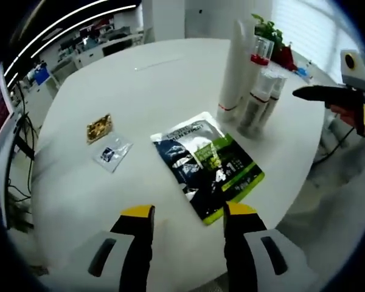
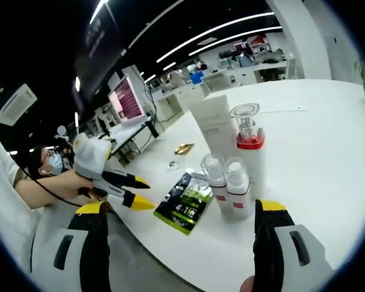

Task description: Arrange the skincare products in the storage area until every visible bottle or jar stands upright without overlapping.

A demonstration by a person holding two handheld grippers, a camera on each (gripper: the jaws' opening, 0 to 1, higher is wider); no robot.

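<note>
Table (image 1: 170,97) top's smooth matte white; sachet (image 1: 208,165) ahead of the fingers is shiny foil, bottles (image 2: 226,182) clear glossy plastic.

The print on the green and black packet (image 1: 208,165) is too blurred to read in full in the left gripper view. The label of the small clear sachet (image 1: 112,152) cannot be made out, nor the contents of the gold packet (image 1: 100,128). In the right gripper view, the tall white tube (image 2: 214,128) hides part of the pump bottle (image 2: 250,152); its lettering is illegible.
</note>
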